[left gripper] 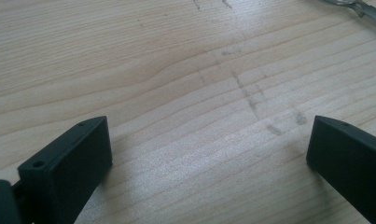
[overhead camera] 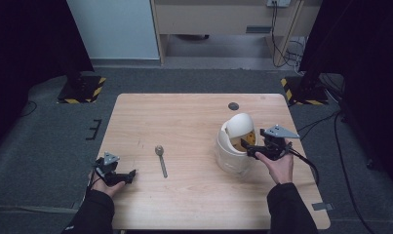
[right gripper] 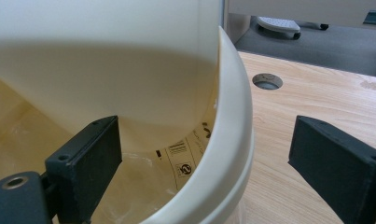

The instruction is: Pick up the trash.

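high view, desk: the pale wooden desk [overhead camera: 194,195] fills the middle of the frame, with a round cable hole [overhead camera: 233,106] toward its upper right.
high view, container: a cream-white lidded bin [overhead camera: 231,156] stands right of centre; its domed swing lid [overhead camera: 239,126] is tipped so that the yellowish inside shows.
high view, spoon: a metal spoon [overhead camera: 161,158] lies flat near the centre, bowl toward the top of the frame, well apart from the bin.
high view, right hand-held gripper [overhead camera: 246,145]: held at the bin's opening from the right side of the frame, the right hand [overhead camera: 278,165] behind it.
high view, left hand-held gripper [overhead camera: 131,174]: low on the desk at lower left, pointing toward the spoon, not touching it.
left gripper view, jaws: released, spread wide at the lower corners with bare wood grain between them; the spoon [left gripper: 358,8] only clips the upper right corner.
right gripper view, jaws: released, nothing clamped; they straddle the bin's rim [right gripper: 234,135], one inside under the lid [right gripper: 111,56] at lower left, the other outside over the desk at lower right.
right gripper view, inside: a printed label [right gripper: 178,158] shows on the inner wall.
judged step: likely taking hold of the rim, or pushing the lid.
doing it well: seat the rim deep between the jaws before closing, square to the wall, and move slowly since the light bin could tip or slide.
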Motion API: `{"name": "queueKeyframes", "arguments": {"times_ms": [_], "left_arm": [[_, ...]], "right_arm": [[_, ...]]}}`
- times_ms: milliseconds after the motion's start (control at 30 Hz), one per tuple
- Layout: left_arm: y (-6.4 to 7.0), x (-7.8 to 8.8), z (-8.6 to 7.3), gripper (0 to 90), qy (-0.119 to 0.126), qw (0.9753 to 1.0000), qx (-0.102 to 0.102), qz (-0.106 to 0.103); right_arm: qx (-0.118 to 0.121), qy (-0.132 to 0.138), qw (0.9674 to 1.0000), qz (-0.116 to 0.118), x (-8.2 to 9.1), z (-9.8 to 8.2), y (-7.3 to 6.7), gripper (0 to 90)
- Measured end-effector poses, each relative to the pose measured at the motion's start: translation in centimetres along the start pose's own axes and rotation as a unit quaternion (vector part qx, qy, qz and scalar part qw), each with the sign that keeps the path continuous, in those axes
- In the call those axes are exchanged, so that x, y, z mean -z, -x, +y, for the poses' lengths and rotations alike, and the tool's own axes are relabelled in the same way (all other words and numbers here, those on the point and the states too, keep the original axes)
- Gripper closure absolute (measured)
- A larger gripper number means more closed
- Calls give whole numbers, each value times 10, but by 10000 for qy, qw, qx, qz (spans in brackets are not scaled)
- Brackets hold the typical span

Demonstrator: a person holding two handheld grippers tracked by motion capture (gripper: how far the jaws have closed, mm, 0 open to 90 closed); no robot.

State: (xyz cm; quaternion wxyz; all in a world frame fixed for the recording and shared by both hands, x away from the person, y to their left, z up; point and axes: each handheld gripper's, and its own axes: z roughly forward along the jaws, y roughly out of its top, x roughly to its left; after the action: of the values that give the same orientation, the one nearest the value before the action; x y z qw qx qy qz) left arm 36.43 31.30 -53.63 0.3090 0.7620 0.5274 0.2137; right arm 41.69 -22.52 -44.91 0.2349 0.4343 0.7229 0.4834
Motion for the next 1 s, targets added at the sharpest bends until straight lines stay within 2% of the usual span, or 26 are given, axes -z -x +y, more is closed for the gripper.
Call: {"name": "queueKeyframes", "arguments": {"times_ms": [200,300,467,500,533,600,667,767,800,867,900,1000], "left_arm": [[0,0,0,0,1,10000,-3,-8],[0,0,0,0,1,10000,-9,-22],[0,0,0,0,4,10000,-26,-48],[-1,0,0,0,1,10000,-33,-58],[-1,0,0,3,1,10000,-33,-58],[-1,1,1,12,-12,10000,-39,-64],[-1,2,1,48,-32,10000,-38,-70],[-2,4,3,84,-43,9999,42,-113],[-2,6,4,132,-55,9998,93,-157],[-2,7,5,147,-47,9998,102,-173],[-1,9,6,167,24,9998,104,-164],[0,12,8,180,134,9997,121,-172]], "right_arm": [[23,-2,10000,-21,0,0,1,121],[16,87,10000,-29,8,2,2,127],[6,273,9996,-51,28,4,7,126],[-47,418,9991,-90,41,5,10,126],[-60,467,9988,-113,45,5,11,125],[-78,525,9985,-139,51,5,13,125],[-87,637,9977,-221,64,3,16,121],[-131,681,9973,-258,70,-1,18,119],[-160,656,9973,-274,73,-7,20,118],[-176,638,9974,-280,73,-9,21,118],[-194,550,9978,-303,74,-16,24,120],[-230,477,9981,-327,73,-22,26,126]]}}
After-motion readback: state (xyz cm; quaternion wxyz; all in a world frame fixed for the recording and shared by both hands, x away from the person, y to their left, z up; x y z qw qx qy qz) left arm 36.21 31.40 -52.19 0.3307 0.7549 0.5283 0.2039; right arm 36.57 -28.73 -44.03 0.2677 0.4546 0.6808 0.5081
